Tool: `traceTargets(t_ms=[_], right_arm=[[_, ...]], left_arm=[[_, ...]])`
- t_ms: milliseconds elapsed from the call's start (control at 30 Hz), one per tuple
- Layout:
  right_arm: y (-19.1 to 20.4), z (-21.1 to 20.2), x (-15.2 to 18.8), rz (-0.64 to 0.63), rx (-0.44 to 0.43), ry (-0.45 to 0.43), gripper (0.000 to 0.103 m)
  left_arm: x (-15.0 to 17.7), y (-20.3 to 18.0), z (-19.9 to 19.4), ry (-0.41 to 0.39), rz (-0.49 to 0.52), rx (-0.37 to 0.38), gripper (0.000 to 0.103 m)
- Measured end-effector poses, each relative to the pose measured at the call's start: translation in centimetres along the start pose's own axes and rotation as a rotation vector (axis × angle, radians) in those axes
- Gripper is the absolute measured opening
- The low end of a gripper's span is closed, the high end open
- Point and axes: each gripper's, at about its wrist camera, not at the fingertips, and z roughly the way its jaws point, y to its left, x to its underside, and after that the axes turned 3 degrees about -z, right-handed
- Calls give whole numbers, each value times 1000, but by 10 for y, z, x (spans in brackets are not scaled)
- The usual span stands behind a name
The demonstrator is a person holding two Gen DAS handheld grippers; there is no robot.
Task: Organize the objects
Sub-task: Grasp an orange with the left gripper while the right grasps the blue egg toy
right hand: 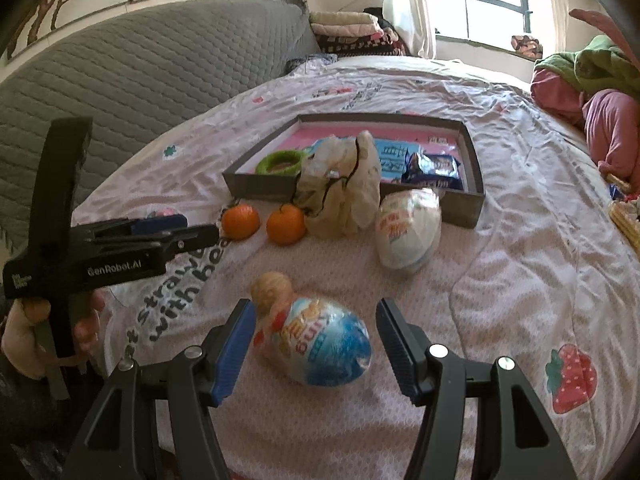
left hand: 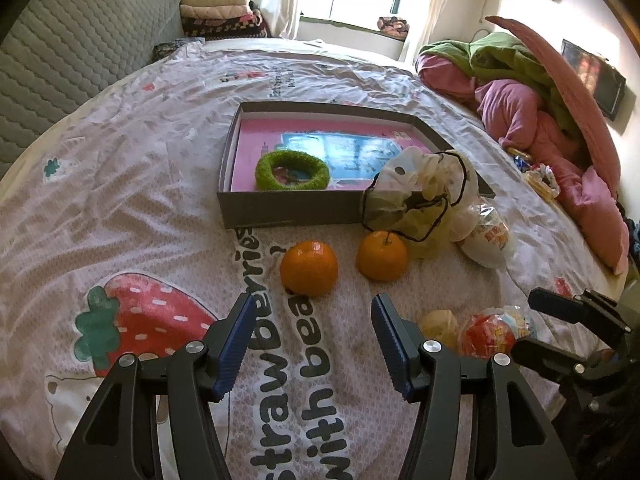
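A shallow grey box point(left hand: 280, 210) point(right hand: 260, 186) with a pink lining lies on the bed. It holds a green fuzzy ring point(left hand: 292, 170) point(right hand: 278, 162) and a blue snack packet point(right hand: 434, 170). Two oranges point(left hand: 308, 268) point(left hand: 382, 256) point(right hand: 240, 221) point(right hand: 285, 225) lie in front of it, beside a crumpled drawstring bag point(left hand: 420, 196) point(right hand: 344, 192) and a white wrapped egg point(left hand: 486, 240) point(right hand: 408, 232). My left gripper point(left hand: 314, 322) is open, just short of the left orange. My right gripper point(right hand: 316, 328) is open around a blue-and-red wrapped egg point(right hand: 324, 344) point(left hand: 490, 334).
The bedsheet point(left hand: 120, 200) is printed with strawberries and text. A grey quilted headboard point(right hand: 140, 72) stands at the left. Pink and green bedding point(left hand: 528, 92) is piled at the right. A small cream object point(right hand: 272, 286) lies against the blue egg. The left gripper body point(right hand: 100, 252) shows in the right view.
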Motion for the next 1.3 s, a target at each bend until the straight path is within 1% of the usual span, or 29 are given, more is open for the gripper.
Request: traceTargets(t_ms=[367, 467, 533, 767, 1033, 1133, 1233, 1300], right_arm=[[-4, 11, 8, 11, -14, 44, 62], [-7, 14, 9, 25, -23, 47, 67], [-8, 16, 10, 26, -31, 48, 68], [-17, 25, 13, 88, -99, 53, 70], [-19, 26, 15, 109, -133, 41, 70], [-19, 28, 15, 112, -150, 39, 67], [-17, 29, 14, 105, -175, 37, 58], [-14, 29, 14, 94, -175, 35, 58]], left_arm=[[4, -3, 3, 15, 12, 3, 61], [4, -3, 5, 17, 10, 8, 61], [4, -3, 6, 20, 9, 10, 61], [2, -2, 12, 17, 4, 20, 61], [-4, -2, 24, 13, -3, 14, 61], [-8, 0, 29, 5, -12, 0, 61], [-12, 3, 35, 2, -16, -7, 61], [-13, 3, 40, 5, -13, -12, 61]])
